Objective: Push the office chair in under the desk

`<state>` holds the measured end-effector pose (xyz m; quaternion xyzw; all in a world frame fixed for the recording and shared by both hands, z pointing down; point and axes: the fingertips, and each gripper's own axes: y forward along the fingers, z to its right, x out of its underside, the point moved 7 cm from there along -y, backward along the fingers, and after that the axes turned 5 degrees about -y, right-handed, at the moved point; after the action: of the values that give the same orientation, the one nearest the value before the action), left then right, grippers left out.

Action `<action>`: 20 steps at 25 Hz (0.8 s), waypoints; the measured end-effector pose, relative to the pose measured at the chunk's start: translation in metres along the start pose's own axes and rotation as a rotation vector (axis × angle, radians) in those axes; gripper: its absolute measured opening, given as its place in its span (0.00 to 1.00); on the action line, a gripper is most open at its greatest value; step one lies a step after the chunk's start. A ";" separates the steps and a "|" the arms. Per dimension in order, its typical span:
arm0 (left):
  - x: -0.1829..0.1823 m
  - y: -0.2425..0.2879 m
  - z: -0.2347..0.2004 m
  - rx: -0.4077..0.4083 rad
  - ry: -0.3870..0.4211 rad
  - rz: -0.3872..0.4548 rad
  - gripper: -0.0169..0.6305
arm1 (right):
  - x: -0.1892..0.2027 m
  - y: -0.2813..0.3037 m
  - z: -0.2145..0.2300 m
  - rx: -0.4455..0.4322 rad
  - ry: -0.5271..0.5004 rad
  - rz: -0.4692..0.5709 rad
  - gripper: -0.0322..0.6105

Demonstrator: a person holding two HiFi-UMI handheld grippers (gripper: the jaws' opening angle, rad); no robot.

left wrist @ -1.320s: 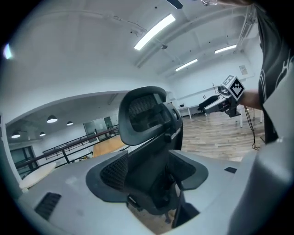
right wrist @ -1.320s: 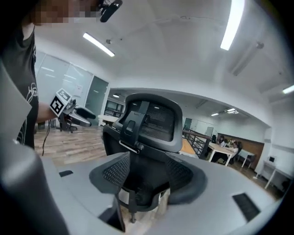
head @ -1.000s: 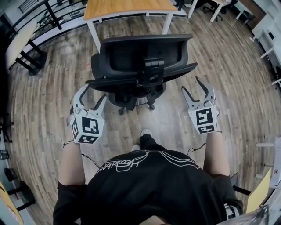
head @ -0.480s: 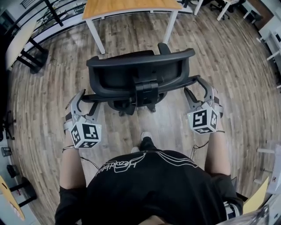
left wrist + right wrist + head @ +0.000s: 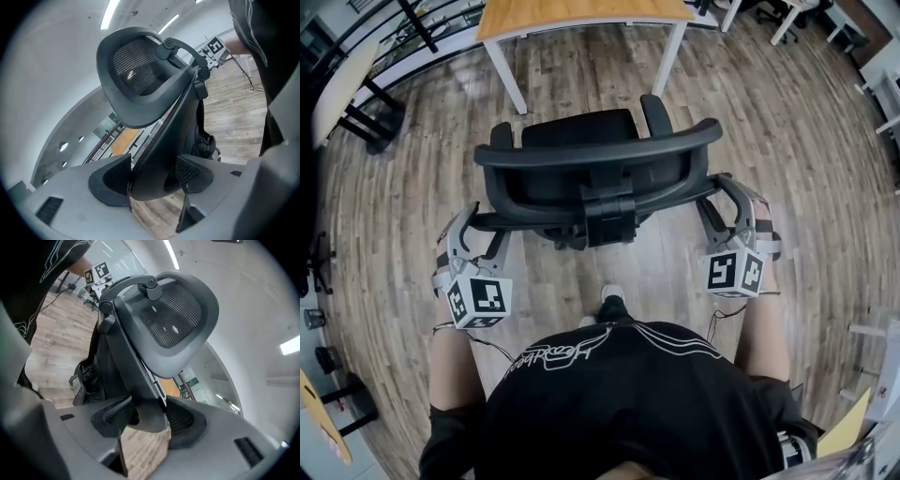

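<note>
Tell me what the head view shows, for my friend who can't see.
From above, a person in a black shirt grips the curved back of a black office chair, left gripper on its left edge, right gripper on its right. The chair stands short of a wooden-topped desk with white legs, on a wood-plank floor.

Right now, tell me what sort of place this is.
Probably an open-plan office: a black mesh-backed office chair, a wood-topped desk on white legs beyond it, and more desks around.

This is an open office. A wood-topped desk [image 5: 581,14] on white legs and a mesh office chair [image 5: 591,169] stand on plank flooring [image 5: 403,197], with more tables [image 5: 342,82] far left.
</note>
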<state>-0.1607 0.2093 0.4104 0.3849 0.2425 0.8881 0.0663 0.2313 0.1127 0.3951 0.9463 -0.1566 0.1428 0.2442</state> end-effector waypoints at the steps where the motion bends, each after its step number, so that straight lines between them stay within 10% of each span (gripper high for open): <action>1: 0.000 0.001 0.000 0.001 -0.001 0.000 0.45 | 0.001 0.001 0.001 -0.005 0.003 0.007 0.44; 20: -0.014 0.070 -0.034 -0.038 0.009 -0.049 0.45 | 0.008 0.050 0.030 -0.028 -0.006 0.015 0.44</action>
<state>-0.1706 0.1314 0.4148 0.3737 0.2350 0.8924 0.0941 0.2256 0.0537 0.3934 0.9420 -0.1664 0.1394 0.2560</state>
